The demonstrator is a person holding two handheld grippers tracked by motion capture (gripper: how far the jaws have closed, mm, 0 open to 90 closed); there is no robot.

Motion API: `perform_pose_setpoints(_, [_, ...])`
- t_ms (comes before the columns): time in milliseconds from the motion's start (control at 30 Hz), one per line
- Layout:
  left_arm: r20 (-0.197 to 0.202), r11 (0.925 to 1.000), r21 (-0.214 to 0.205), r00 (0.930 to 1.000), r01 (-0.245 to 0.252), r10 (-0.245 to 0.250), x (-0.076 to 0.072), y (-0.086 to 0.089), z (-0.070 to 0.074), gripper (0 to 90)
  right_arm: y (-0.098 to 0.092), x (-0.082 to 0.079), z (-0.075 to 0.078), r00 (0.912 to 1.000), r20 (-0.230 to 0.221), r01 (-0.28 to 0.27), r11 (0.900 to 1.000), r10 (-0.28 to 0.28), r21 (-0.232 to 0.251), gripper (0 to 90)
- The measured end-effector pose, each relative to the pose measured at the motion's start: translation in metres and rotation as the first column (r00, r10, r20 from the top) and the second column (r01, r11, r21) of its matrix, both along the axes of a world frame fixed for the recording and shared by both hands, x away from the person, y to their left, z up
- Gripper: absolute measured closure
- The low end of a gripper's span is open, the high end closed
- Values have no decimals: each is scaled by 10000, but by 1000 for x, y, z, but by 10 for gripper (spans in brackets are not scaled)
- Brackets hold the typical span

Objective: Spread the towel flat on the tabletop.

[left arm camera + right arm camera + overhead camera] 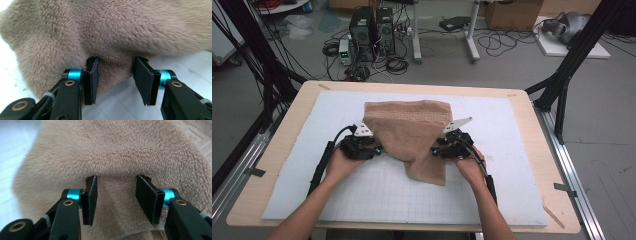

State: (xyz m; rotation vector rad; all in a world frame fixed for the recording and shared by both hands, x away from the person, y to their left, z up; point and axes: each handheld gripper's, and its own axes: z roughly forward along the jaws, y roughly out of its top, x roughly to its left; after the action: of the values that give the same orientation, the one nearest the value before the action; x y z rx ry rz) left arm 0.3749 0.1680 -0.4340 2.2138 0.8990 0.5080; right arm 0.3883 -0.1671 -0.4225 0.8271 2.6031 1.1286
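Black rubber pads line both jaws of the left tool point(115, 80), and in the left gripper view they stand partly apart with a fold of the tan, fluffy terry towel point(120, 32) lying between them — the pads press on nothing, so the cloth is not gripped. The right tool point(116, 200) looks the same in the right gripper view: its jaws are parted to a middling gap, the tan pile sits between and beyond them, and neither pad bites into it.

From the high view, the left tool point(374, 149) sits at the towel's 8 o'clock edge and the right tool point(437, 149) at its 4 o'clock edge, each held in one of the person's hands, with both forearms coming in from 6 o'clock. The towel point(409, 132) lies bunched between the two tools, broad toward 12 o'clock where a woven key-pattern band crosses it, and narrowing to a hanging flap toward 6 o'clock. It rests near the middle of a white gridded mat point(512, 165) — that mat covers most of the pale wooden worktop point(287, 140).
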Motion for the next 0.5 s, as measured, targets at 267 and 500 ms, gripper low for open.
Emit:
perform_pose_setpoints(267, [417, 9989, 189, 9983, -421, 413, 3, -3, 1, 768, 4, 6, -5, 9986, 321, 435, 9989, -430, -144, 813])
perform_pose_setpoints(500, [482, 9997, -231, 9988, -64, 76, -10, 11, 18, 808, -2, 0, 6, 9987, 501, -22, 9999, 30, -167, 858])
